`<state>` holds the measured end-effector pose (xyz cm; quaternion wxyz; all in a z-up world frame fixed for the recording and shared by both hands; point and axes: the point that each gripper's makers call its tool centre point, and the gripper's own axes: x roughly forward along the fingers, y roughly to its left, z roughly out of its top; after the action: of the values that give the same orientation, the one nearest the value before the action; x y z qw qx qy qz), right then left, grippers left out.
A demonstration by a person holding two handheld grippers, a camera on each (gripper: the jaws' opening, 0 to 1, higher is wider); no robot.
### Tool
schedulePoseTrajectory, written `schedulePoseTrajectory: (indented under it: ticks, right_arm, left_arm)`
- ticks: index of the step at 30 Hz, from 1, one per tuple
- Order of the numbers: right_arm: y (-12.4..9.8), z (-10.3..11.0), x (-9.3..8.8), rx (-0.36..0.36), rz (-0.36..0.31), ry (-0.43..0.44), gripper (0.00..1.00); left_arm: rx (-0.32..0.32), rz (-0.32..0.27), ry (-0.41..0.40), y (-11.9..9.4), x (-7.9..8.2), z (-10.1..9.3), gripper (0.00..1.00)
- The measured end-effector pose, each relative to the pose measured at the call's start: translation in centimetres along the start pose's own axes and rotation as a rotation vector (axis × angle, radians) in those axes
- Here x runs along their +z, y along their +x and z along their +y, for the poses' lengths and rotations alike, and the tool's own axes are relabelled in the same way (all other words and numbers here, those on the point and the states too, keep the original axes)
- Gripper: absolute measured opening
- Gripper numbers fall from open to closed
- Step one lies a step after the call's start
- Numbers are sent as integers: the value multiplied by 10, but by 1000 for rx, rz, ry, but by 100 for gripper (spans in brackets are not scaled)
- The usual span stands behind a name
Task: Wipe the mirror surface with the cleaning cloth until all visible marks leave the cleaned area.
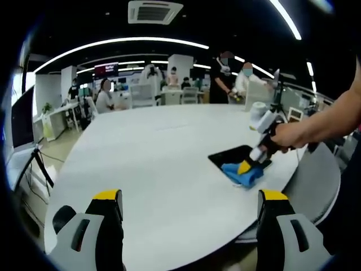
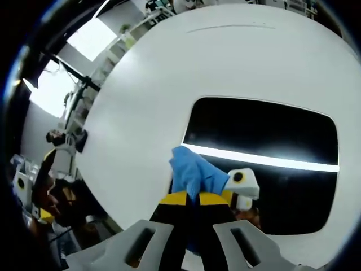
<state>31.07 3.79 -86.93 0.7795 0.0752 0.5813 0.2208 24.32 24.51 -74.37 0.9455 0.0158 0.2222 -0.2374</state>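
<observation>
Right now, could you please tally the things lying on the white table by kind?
Mirror: 1
Blue cleaning cloth, clamped in the right gripper: 1
White roll at the far edge: 1
Total: 3

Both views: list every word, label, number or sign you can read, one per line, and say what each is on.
No text can be read in either view.
Wall screen far across the room, left gripper view: a dark red panel with pale marks, too small and blurred to read.
Mirror, blue cloth, white table and both grippers, left and right: no lettering shows.
</observation>
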Motion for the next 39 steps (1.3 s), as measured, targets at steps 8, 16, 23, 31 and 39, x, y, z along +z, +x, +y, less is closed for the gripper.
schedulePoseTrajectory:
  ticks: [8,16,23,31,39]
  right_arm:
    - [1,1,0,30,24,-15,0]
    - [1,1,1,33,30,-47,0]
    - [1,1,1,39,32,-23,0]
    - [1,0,1,25,16,-1,0]
    - [1,0,0,18,19,25,0]
  left_arm:
    - [8,-10,6,9,8,-12,100]
    - [25,-39,-43,12,20,-22,100]
    - [-12,1,-7,13,11,-17,100]
    - [-59,3,6,28,18,-12,100]
    - [-92,2,31,28,20,-16,100]
